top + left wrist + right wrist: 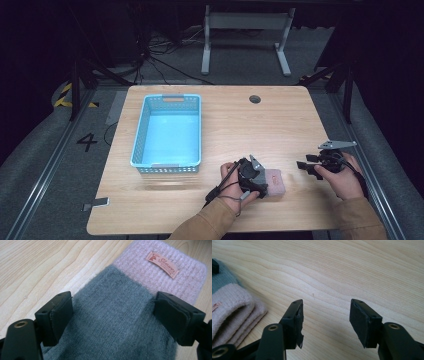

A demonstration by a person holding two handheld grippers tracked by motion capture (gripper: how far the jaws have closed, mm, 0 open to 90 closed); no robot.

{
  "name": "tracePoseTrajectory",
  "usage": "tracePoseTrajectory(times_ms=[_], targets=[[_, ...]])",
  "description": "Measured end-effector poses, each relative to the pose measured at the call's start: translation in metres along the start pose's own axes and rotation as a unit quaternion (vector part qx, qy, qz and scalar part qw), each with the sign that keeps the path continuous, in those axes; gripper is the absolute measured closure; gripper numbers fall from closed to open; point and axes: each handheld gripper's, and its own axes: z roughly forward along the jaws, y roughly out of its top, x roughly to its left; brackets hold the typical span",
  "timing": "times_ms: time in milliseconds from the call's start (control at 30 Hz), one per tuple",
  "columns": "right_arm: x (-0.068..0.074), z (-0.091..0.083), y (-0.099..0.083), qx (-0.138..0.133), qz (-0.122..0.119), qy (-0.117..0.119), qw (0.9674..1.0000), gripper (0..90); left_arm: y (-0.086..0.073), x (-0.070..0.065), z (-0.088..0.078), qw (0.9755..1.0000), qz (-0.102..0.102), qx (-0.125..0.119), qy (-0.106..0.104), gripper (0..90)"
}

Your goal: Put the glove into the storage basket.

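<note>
Left gripper view looks straight down on a folded knitted sock, grey in the body with a pale pink cuff that carries a small sewn label; the left gripper has its fingers spread wide, one on each side of the grey part, close to the wool but not yet pinching it. High view places the sock on the near half of the wooden bench, just right of the hand holding that gripper; the right gripper hangs well apart to the right, its fingers likewise spread over bare wood, with the sock's folded pink edge showing at the left of the right gripper view. The likely trouble lies in the fold: a close on the grey part could catch the top layer alone, so the sock opens out and drags as it lifts; soft wool may also slip from the pads if the grip sits too shallow. A light blue perforated basket, empty, stands to the left on the bench, well clear of the sock; its near wall would need clearing if the sock goes that way. Nothing else lies between them; a round cable hole sits near the far edge.
</note>
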Motion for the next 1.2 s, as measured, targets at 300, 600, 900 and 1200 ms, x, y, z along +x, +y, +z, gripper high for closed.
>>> tracePoseTrajectory(times_ms=[300,600,900,1200], targets=[[0.002,0.0,0.001,0.0,0.0,0.005,1.0,45.4,-0.005,-0.001,0.002,0.9999,0.008,-0.013,0.007,15.9],[0.002,0.001,0.001,-0.001,0.0,0.005,1.0,45.2,-0.007,-0.005,0.003,0.9998,0.008,-0.015,0.01,15.9],[0.002,0.0,0.0,-0.006,0.001,0.003,1.0,45.2,-0.004,-0.012,0.001,0.9997,0.012,0.008,0.02,25.6],[0.0,0.0,-0.001,-0.009,0.002,0.002,1.0,45.2,-0.003,-0.022,-0.001,0.9995,0.025,0.007,0.016,48.0]])
